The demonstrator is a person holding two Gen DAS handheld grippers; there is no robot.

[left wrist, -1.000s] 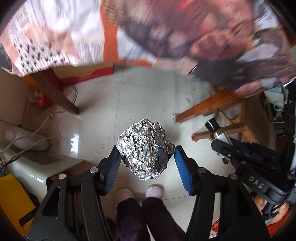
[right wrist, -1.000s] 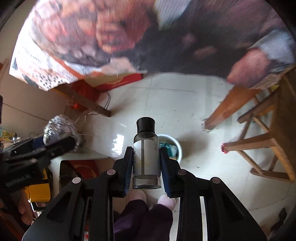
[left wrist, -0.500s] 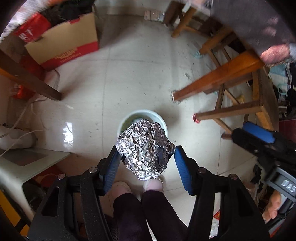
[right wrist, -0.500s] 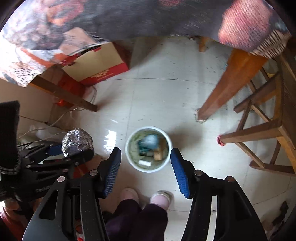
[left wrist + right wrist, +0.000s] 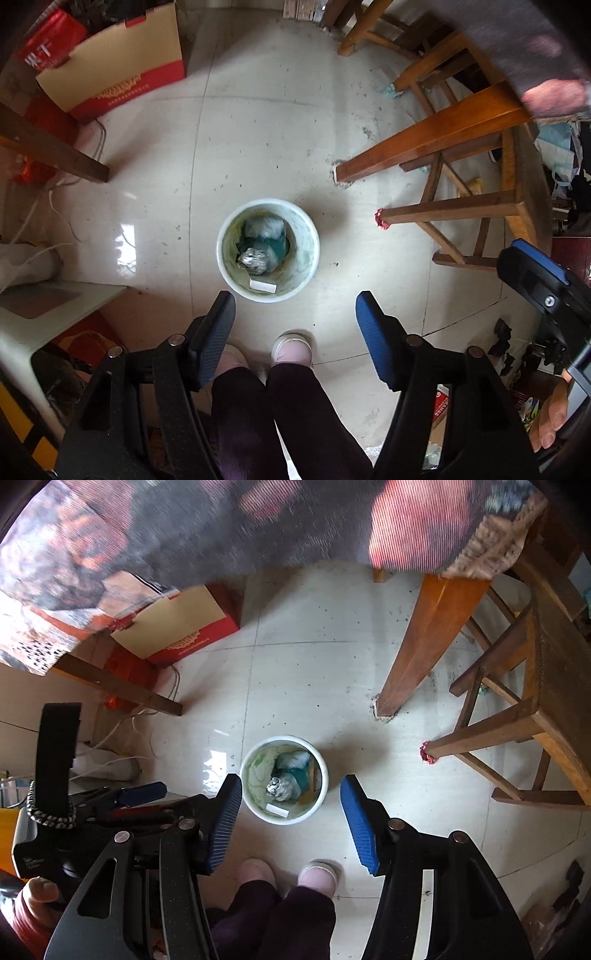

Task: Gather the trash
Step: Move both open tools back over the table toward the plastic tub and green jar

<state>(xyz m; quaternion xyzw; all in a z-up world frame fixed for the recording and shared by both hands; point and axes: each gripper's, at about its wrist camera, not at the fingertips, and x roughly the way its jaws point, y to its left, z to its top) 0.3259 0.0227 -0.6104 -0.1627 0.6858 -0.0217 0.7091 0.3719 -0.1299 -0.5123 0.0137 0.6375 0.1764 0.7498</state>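
Landmark: white bin on the floor.

Nearest the bin's lower rim: person's slippered feet. Left claw hangs above that same rim, blue pads spread wide, nothing between them. Right claw likewise released and empty, bracketing the bin from above.

Inside the bin: foil ball lies near the centre, against a teal wrapper; a small white piece sits by the near wall. A pale crumpled item lies toward the far wall — possibly a bag, too blurred to say.

Judgement: drop step looks complete for the foil. To finish well, lift both claws straight up before swinging away, so neither pad clips the rim or tips the bin; then go for the next piece.

Beyond the bin: wooden desk leg to its right, cardboard box to its far left.

View differences: left wrist shows the bin interior more squarely, plus dark debris on the floor far right. Right wrist alone shows the patterned cloth overhanging the far side and the left tool's body beside the bin.
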